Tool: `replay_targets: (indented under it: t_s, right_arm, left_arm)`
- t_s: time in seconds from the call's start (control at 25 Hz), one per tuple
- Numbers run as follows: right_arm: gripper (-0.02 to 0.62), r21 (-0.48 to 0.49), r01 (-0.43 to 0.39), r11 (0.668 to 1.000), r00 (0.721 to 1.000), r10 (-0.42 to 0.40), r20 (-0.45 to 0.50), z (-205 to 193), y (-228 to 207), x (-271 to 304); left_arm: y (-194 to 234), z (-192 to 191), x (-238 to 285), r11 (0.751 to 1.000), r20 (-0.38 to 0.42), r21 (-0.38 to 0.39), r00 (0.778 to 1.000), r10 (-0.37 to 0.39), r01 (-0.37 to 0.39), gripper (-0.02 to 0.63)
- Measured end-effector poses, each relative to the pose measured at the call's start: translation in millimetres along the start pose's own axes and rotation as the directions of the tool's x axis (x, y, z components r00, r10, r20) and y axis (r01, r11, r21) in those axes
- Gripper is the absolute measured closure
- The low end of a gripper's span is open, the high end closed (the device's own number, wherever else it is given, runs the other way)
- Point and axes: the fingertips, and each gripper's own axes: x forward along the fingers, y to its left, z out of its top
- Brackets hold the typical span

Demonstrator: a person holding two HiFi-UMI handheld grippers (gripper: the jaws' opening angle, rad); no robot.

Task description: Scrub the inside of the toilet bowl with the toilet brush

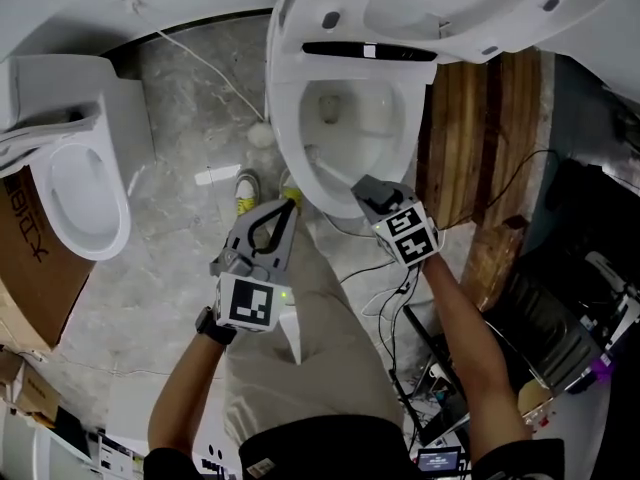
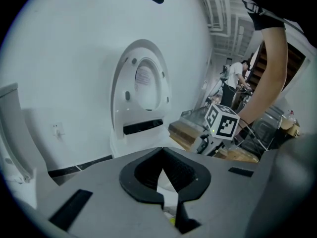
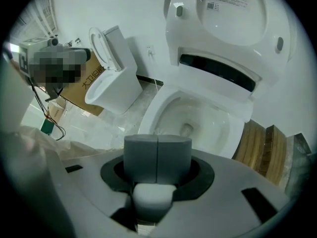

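Observation:
The white toilet bowl (image 1: 388,140) (image 3: 208,114) stands with its lid (image 1: 440,8) (image 3: 233,14) (image 2: 141,83) raised. No toilet brush shows in any view. My right gripper (image 1: 363,184) (image 3: 157,155) hovers over the bowl's front rim, its two grey pads pressed together; a pale block sits just below them and I cannot tell what it is. My left gripper (image 1: 290,203) (image 2: 161,152) hangs left of the bowl's front, above the floor, fingertips touching and nothing between them.
A second white toilet (image 1: 80,198) (image 3: 111,83) stands to the left beside a cardboard box (image 1: 30,258). Wooden planks (image 1: 480,138) lie right of the bowl. Cables (image 1: 400,308) and gear crowd the lower right. A person (image 2: 233,83) stands far off.

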Motion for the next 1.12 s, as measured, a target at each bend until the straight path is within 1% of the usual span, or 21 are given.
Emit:
replay_targets:
  t_s: [0.08, 0.2, 0.28, 0.44, 0.72, 0.92, 1.12]
  right_arm:
    - [0.436, 0.024, 0.004, 1.0, 1.0, -0.005, 0.021, 8.3, -3.2, 2.7]
    - [0.436, 0.074, 0.002, 0.997, 0.999, -0.004, 0.037, 16.8, -8.9, 5.1]
    - [0.436, 0.092, 0.0, 0.996, 0.999, -0.005, 0.049, 21.4, -12.6, 6.3]
    - [0.436, 0.12, 0.01, 0.993, 0.996, -0.021, 0.085, 33.3, -19.0, 9.8]
    - [0.436, 0.163, 0.059, 0.985, 0.984, -0.085, 0.156, 57.6, -31.2, 19.3]
    - [0.436, 0.167, 0.084, 0.982, 0.975, -0.116, 0.188, 76.6, -42.2, 24.9]
    - [0.437, 0.146, 0.134, 0.98, 0.957, -0.167, 0.239, 97.9, -54.6, 30.8]
  left_arm:
    - [-0.2, -0.4, 0.1, 1.0, 0.0, -0.005, 1.0, -0.002, 0.002, 0.588]
    - [-1.8, -7.5, -1.4, 0.999, -0.027, -0.038, 1.0, -0.006, 0.005, 0.588]
    - [-0.8, -9.4, -2.6, 0.999, -0.029, -0.031, 1.0, -0.011, 0.01, 0.588]
    - [10.5, -8.7, -2.5, 1.0, -0.015, 0.012, 1.0, -0.001, 0.002, 0.588]
    - [36.2, -7.7, -7.1, 0.999, -0.018, -0.003, 0.999, 0.049, -0.049, 0.588]
    - [38.6, -6.6, -6.2, 0.999, -0.028, 0.005, 0.998, 0.049, -0.049, 0.588]
    - [24.7, -6.6, -1.7, 1.0, -0.026, 0.001, 0.999, 0.025, -0.025, 0.588]
